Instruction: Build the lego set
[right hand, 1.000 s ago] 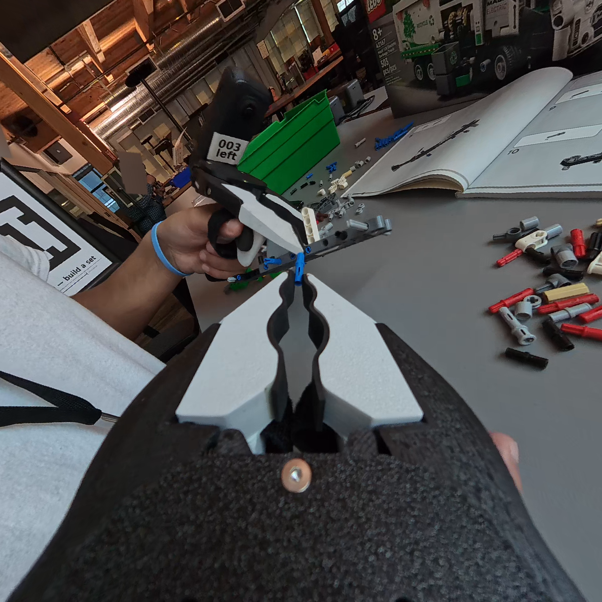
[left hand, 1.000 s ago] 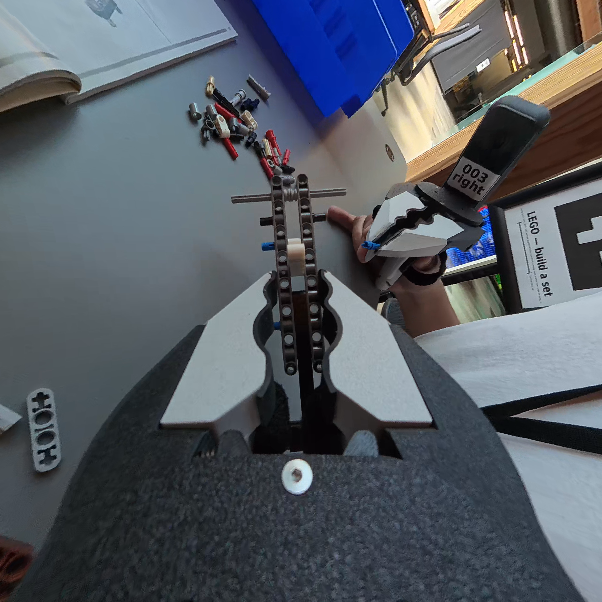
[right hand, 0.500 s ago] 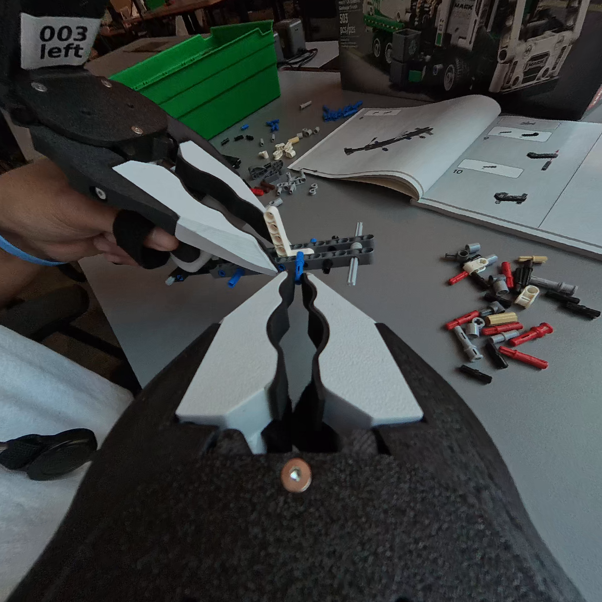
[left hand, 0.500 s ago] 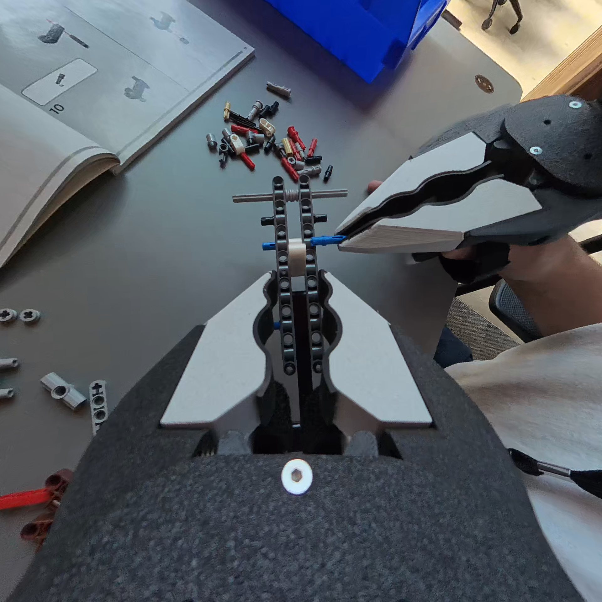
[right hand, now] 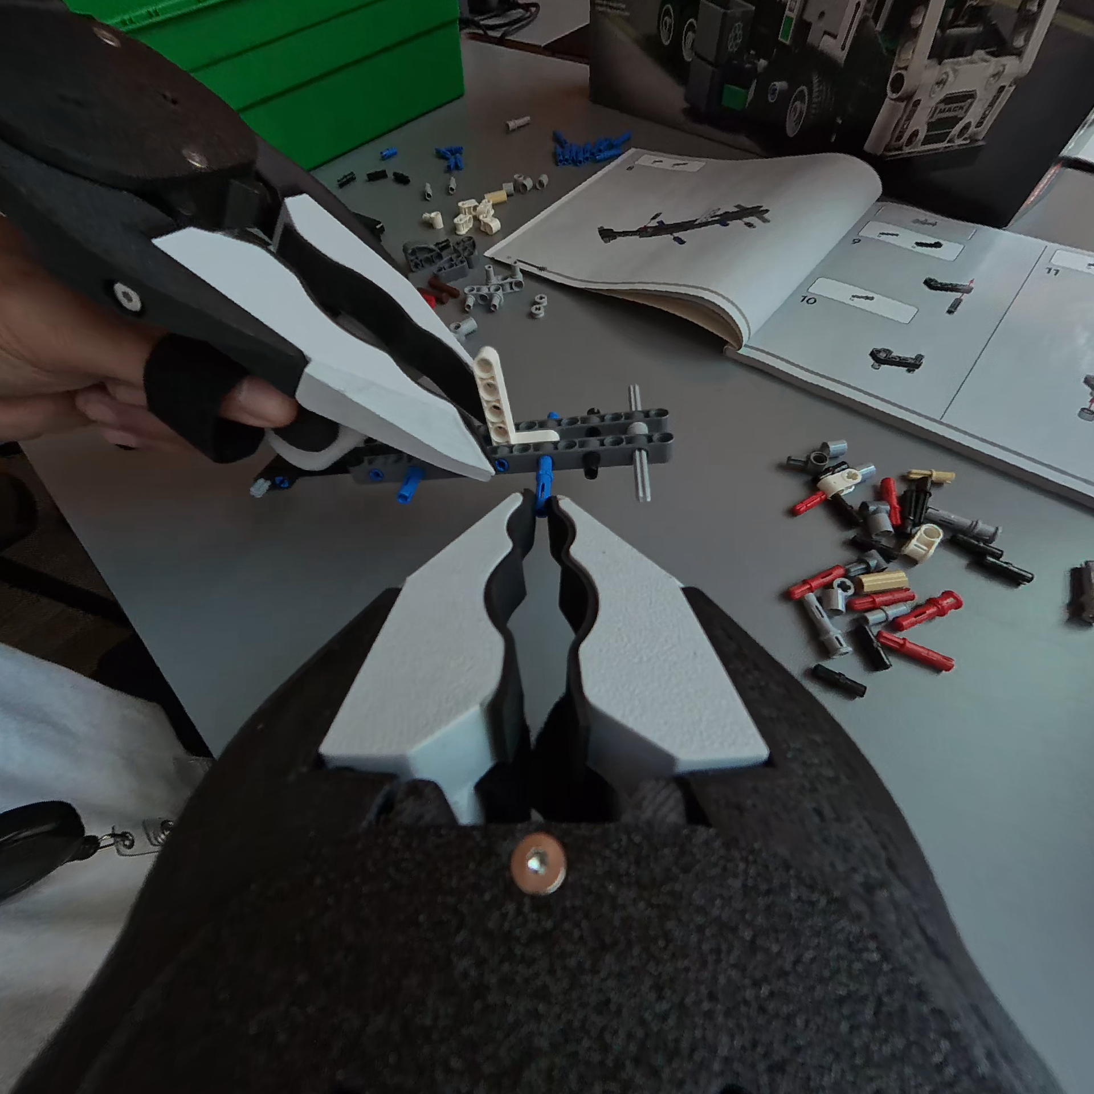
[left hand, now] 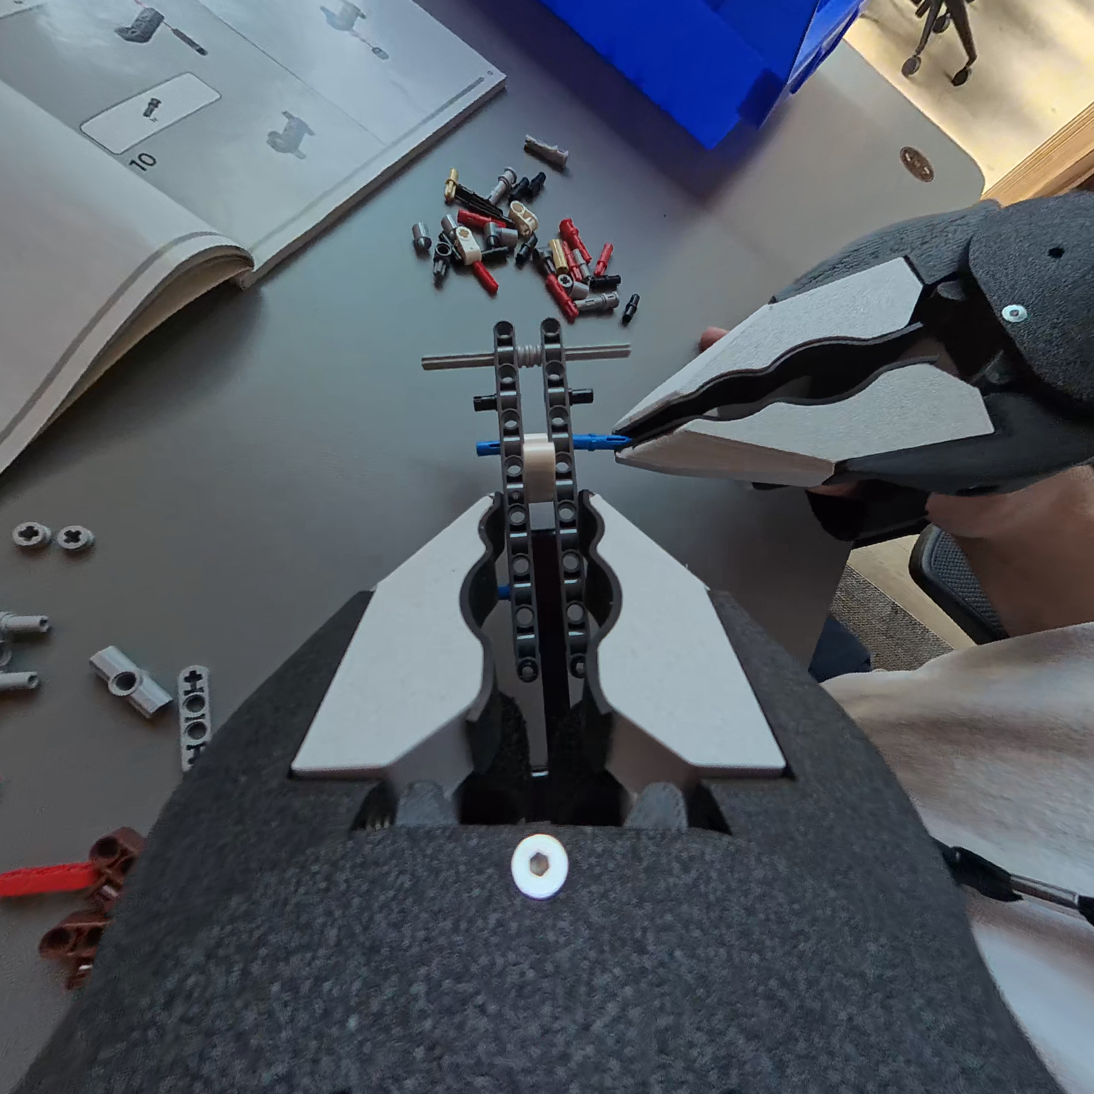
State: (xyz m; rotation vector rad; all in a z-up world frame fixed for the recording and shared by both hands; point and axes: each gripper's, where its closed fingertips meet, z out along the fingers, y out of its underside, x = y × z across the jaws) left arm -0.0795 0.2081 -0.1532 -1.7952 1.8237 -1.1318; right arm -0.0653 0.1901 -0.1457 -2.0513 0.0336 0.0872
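My left gripper (left hand: 537, 503) is shut on a lego assembly (left hand: 536, 414) of two dark grey holed beams with a white angle piece (left hand: 537, 470), a grey axle (left hand: 524, 358) and black pins, held above the grey table. My right gripper (right hand: 537, 503) is shut on a blue pin (right hand: 542, 485) that sits partly in the beam's side hole. The same pin (left hand: 598, 441) shows in the left wrist view between the right gripper's tips (left hand: 621, 445). The assembly (right hand: 583, 441) and the left gripper (right hand: 482, 453) show in the right wrist view.
An open instruction booklet (left hand: 177, 148) (right hand: 829, 266) lies on the table. A pile of red, black, grey and tan pins (left hand: 521, 248) (right hand: 888, 562) lies beyond the assembly. A blue bin (left hand: 681, 53), a green bin (right hand: 308, 65), the set's box (right hand: 829, 77) and loose grey parts (left hand: 142, 687) stand around. The tips of both grippers are at nearly the same place.
The right gripper came in from the right and brought the blue pin to the beam's side hole. The pin now sits in the beam. Both grippers lowered toward the table.
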